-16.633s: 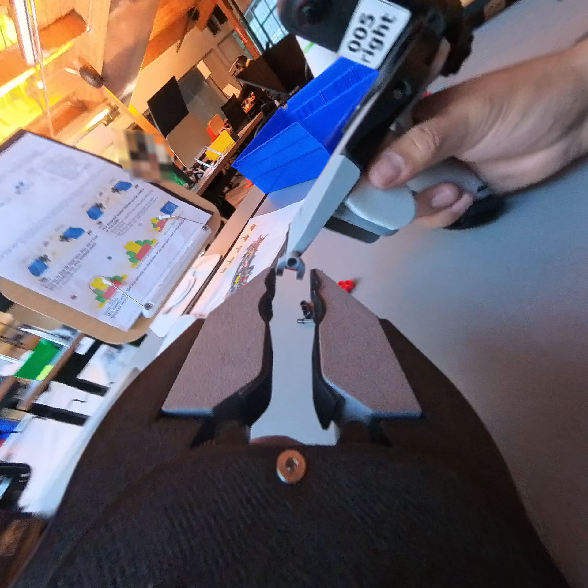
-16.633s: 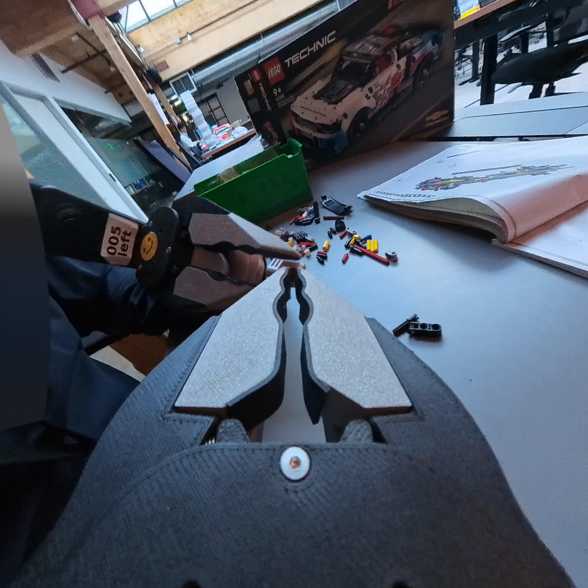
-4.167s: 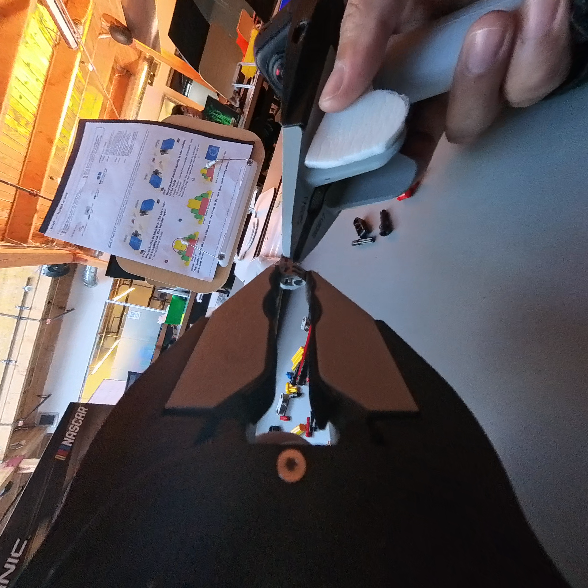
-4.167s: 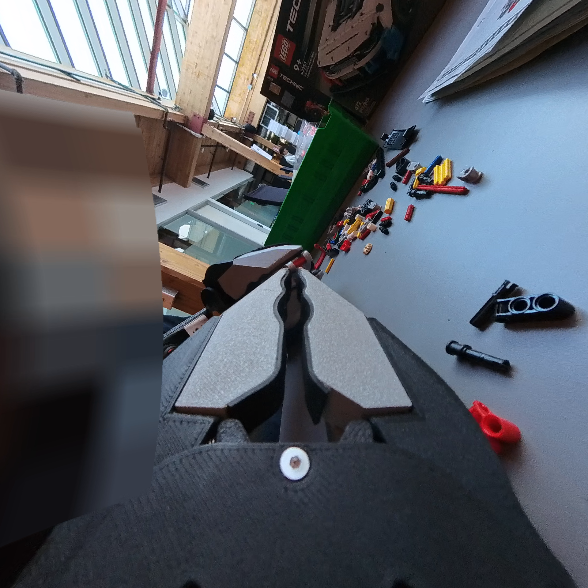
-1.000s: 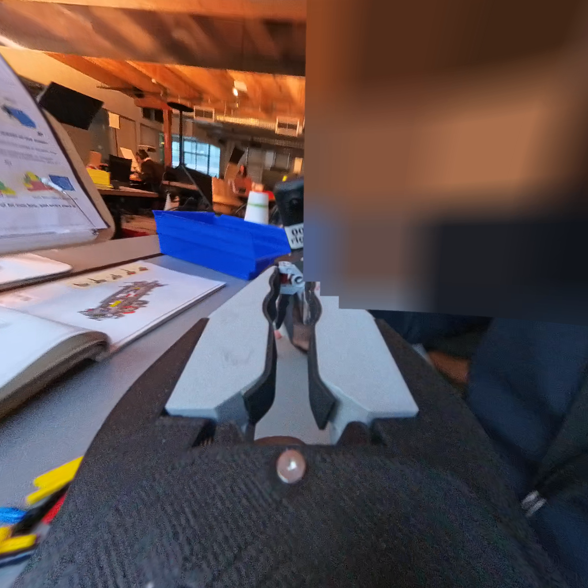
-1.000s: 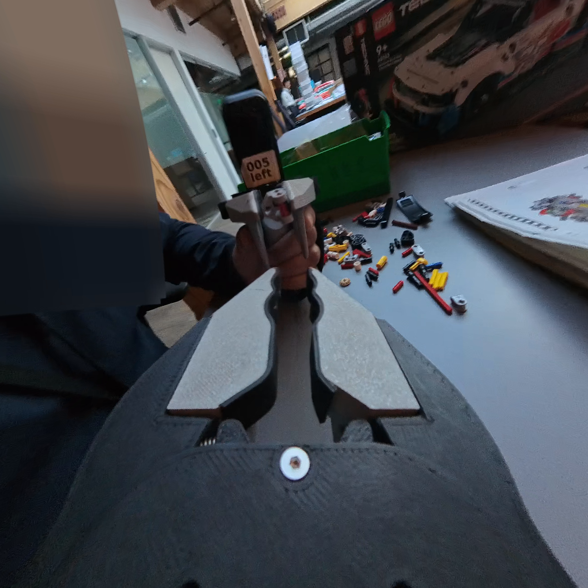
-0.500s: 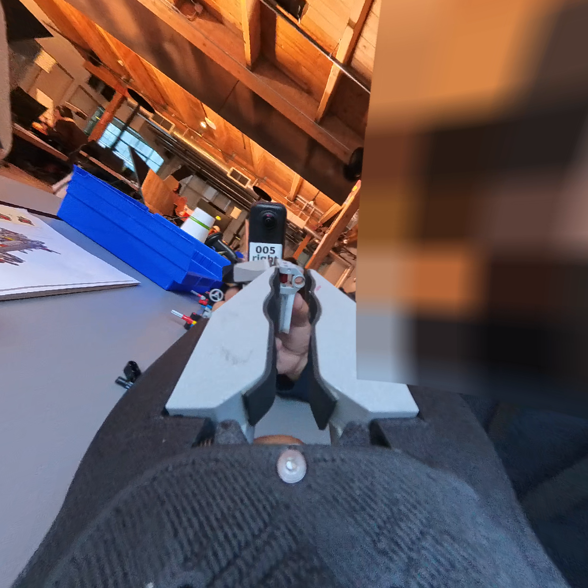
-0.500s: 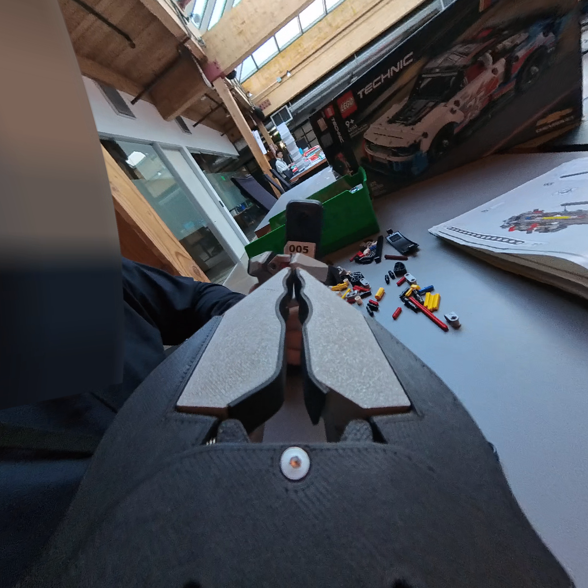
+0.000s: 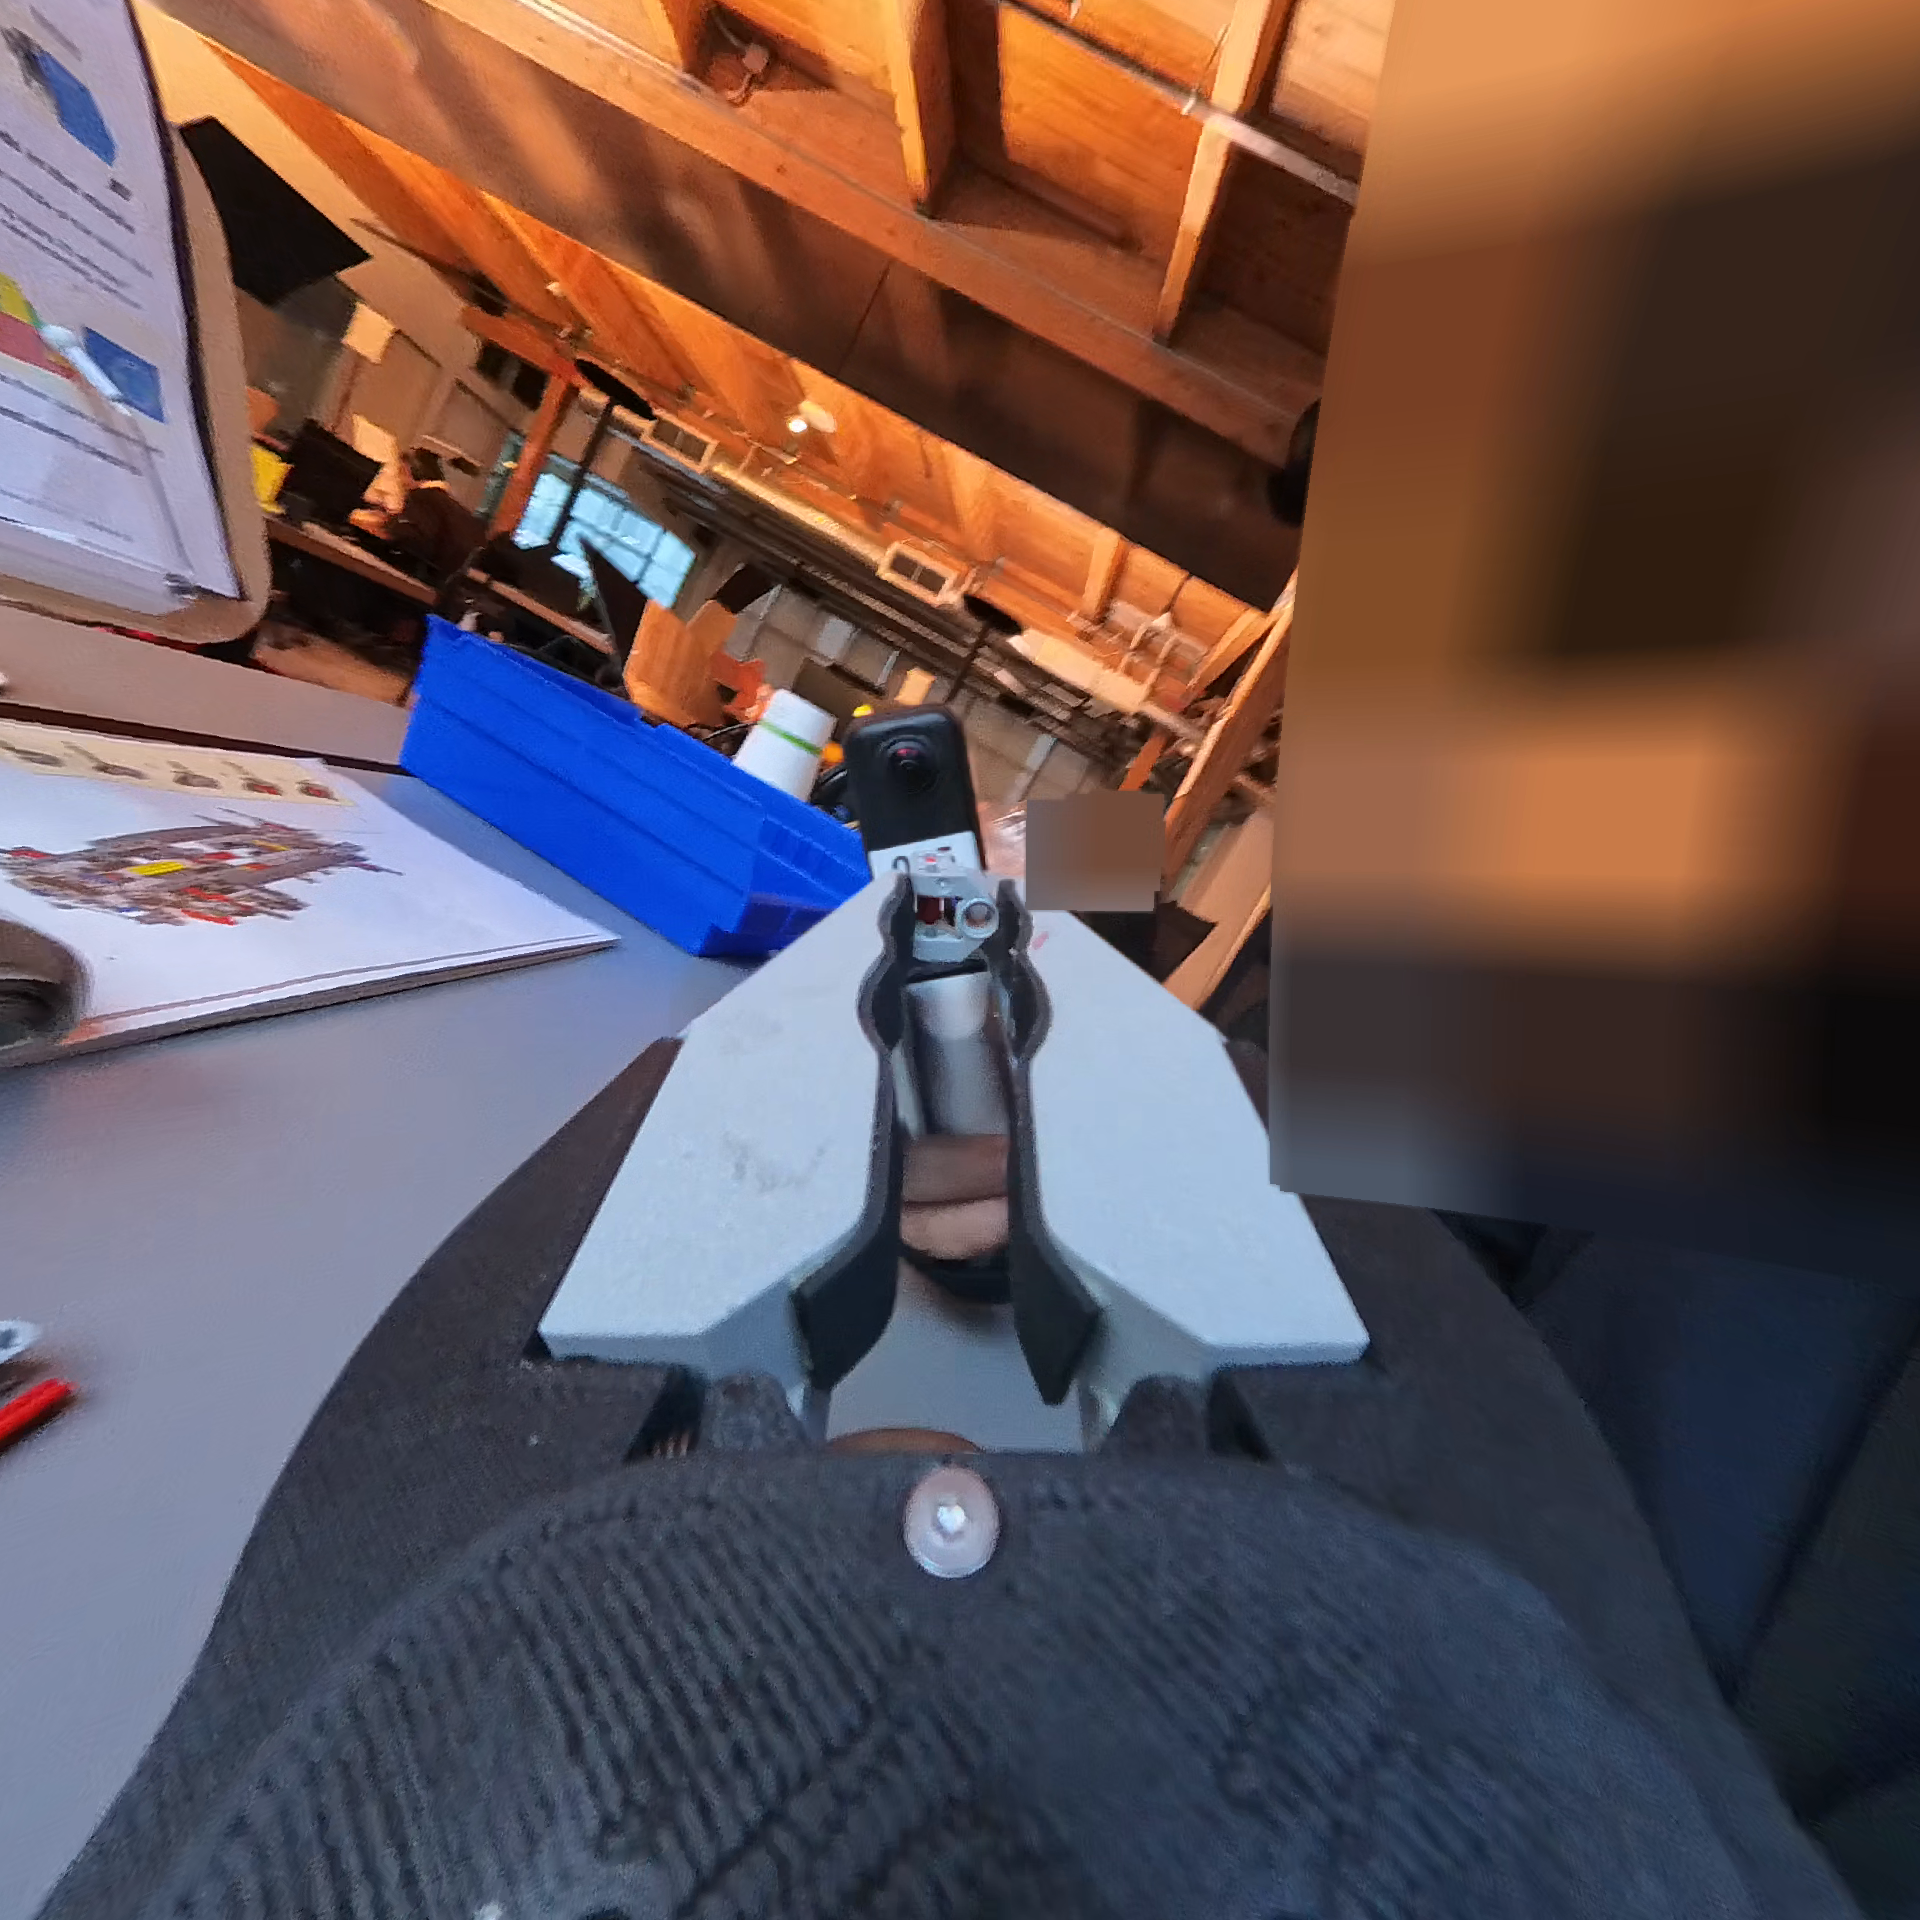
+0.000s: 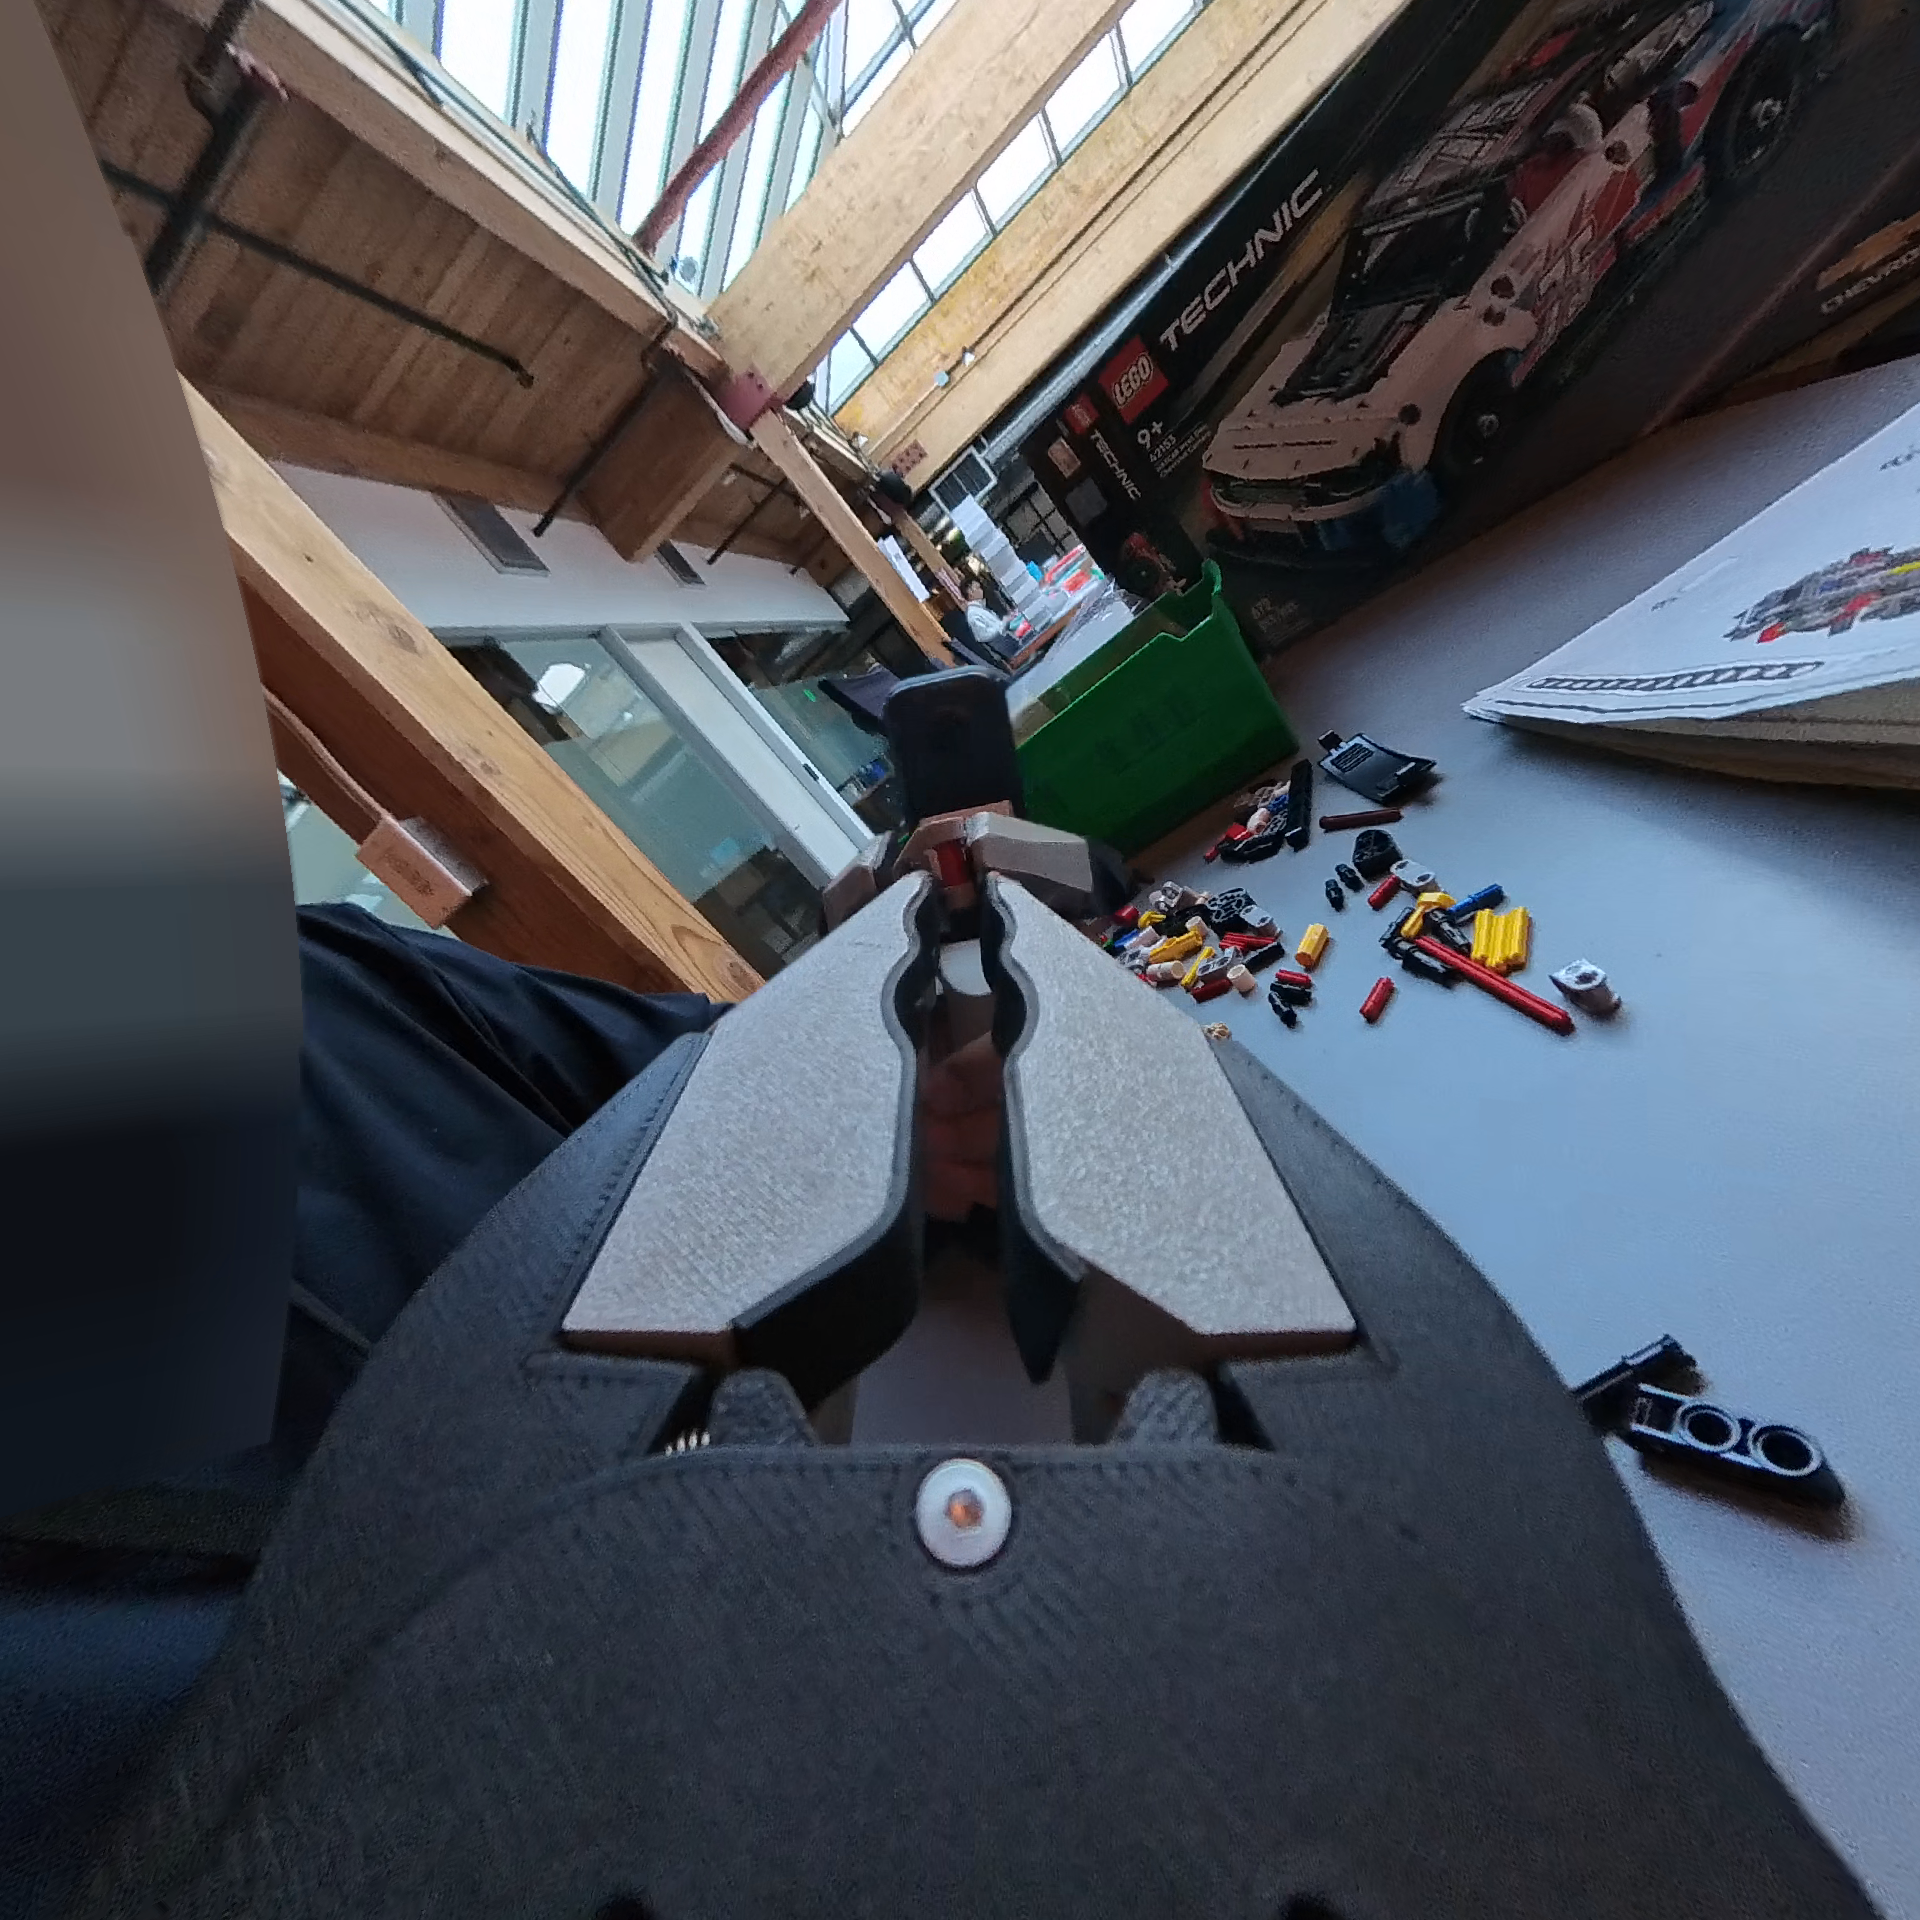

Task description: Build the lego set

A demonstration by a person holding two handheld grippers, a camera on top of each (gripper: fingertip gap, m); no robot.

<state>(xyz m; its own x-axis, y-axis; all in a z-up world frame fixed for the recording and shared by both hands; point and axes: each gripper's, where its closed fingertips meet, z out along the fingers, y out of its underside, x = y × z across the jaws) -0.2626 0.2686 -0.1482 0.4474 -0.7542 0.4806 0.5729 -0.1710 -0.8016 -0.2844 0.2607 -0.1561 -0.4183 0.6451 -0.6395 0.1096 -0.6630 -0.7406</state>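
The left gripper [image 9: 948, 914] has its jaws clamped on a small light-grey plastic connector piece with a red pin [image 9: 943, 918], held above the grey bench [image 9: 312, 1122]. The right gripper [image 10: 954, 902] faces it head-on, jaws nearly together just short of the red pin [image 10: 948, 862]; whether they touch it cannot be told.

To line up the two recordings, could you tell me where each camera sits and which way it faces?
Left wrist view: on the left gripper, looking along its fingers, which pinch a small grey and red assembly, toward the right gripper and blue bin.
Right wrist view: on the right gripper, looking past its fingers at the left gripper, green bin and loose pieces.
Shared: grey table, open booklet, the assembly.
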